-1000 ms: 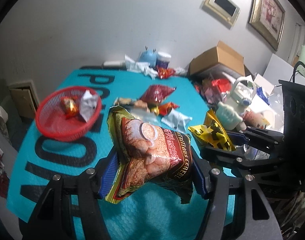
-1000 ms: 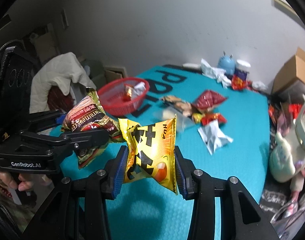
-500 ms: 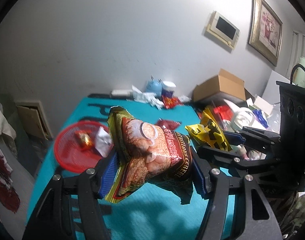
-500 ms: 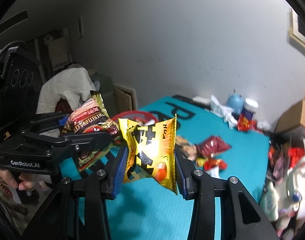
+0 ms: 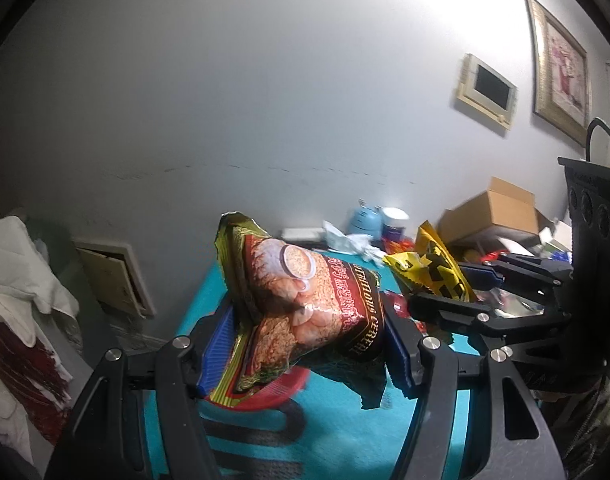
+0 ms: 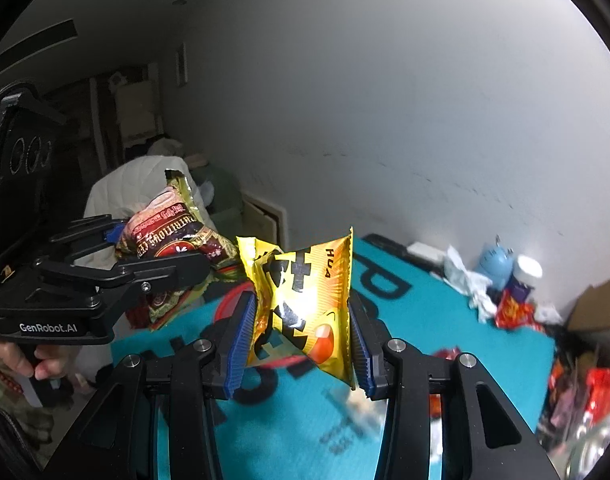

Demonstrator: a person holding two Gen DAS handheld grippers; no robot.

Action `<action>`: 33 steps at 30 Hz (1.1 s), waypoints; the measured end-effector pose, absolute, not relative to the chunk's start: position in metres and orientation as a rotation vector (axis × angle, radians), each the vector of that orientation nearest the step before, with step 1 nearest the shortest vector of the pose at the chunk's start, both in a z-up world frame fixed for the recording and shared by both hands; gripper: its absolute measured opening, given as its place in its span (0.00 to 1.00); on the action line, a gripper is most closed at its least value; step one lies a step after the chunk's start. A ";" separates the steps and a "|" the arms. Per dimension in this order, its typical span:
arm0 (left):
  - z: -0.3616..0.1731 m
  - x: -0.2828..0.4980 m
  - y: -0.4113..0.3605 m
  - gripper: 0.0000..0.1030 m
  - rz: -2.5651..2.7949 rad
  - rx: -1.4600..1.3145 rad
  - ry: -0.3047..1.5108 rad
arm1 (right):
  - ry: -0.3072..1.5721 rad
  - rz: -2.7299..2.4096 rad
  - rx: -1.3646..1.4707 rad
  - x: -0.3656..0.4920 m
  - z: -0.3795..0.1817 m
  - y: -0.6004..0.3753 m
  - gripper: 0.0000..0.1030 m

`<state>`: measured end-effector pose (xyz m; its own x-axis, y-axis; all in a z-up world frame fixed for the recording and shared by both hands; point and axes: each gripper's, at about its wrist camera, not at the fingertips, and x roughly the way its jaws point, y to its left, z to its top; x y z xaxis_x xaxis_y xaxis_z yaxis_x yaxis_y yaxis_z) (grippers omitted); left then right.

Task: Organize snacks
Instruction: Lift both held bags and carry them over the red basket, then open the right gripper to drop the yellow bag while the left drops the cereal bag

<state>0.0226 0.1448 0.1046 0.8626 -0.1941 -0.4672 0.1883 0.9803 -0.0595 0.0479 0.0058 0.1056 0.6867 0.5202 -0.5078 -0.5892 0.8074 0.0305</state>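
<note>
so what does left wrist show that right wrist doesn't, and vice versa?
Only the left wrist view: two framed pictures on the wall, and the open top of the cardboard box.

Only the right wrist view: the person's hand on the left gripper's handle, and a red packet by the far clutter.

Both: the cereal bag clamped in the left gripper, the yellow snack bag clamped in the right gripper, the teal mat, the red basket's rim, the blue container.

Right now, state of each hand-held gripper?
Left hand-held gripper: closed on the red cereal packet.
Right hand-held gripper: closed on the yellow snack packet.
</note>
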 end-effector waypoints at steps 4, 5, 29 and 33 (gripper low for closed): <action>0.106 0.038 0.162 0.62 -0.125 -0.007 0.486 | 0.526 0.646 -0.142 0.064 0.106 0.022 0.42; 0.105 0.040 0.166 0.62 -0.109 -0.007 0.486 | 0.526 0.650 -0.141 0.070 0.105 0.027 0.42; 0.013 0.124 0.211 0.62 0.109 -0.050 0.707 | 0.673 0.696 -0.153 0.164 0.028 0.085 0.42; -0.004 0.135 0.205 0.62 0.104 -0.036 0.757 | 0.690 0.704 -0.170 0.167 0.019 0.086 0.42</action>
